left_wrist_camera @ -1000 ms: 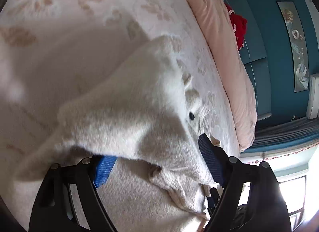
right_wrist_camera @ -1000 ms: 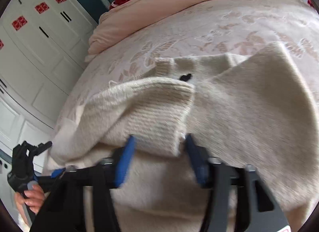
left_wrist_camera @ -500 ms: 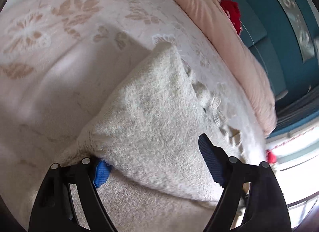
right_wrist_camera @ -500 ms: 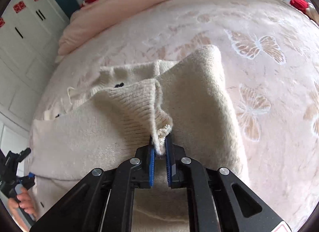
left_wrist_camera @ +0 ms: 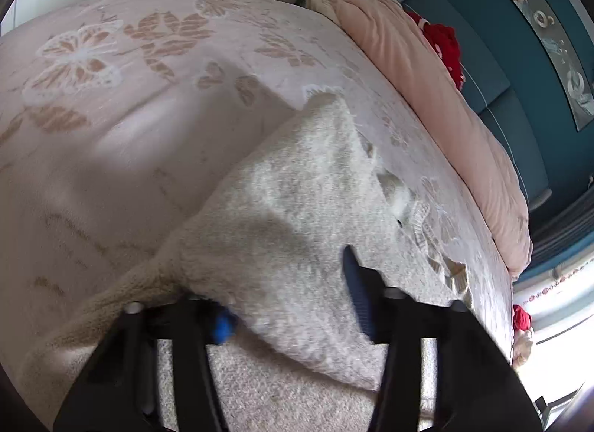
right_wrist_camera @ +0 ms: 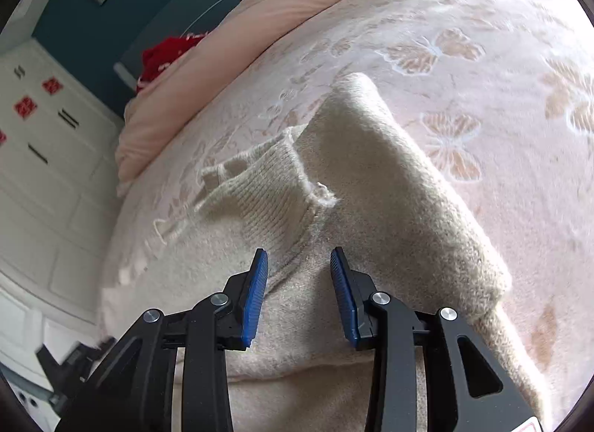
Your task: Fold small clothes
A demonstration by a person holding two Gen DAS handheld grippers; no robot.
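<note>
Sweater (right_wrist_camera: 371, 179) lies folded on the bed (left_wrist_camera: 111, 105). Left gripper (left_wrist_camera: 289, 306) is closing around a fold that hides one blue pad; whether it presses is unclear. Right gripper (right_wrist_camera: 299, 294) is opening, empty, above the knit.

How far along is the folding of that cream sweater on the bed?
Partway. The cream sweater lies on the bedspread with its side panels and ribbed cuff folded inward. The right tongs are opening, nothing pinched; the left tongs are closing around a folded layer. Folding it shorter likely remains.
</note>
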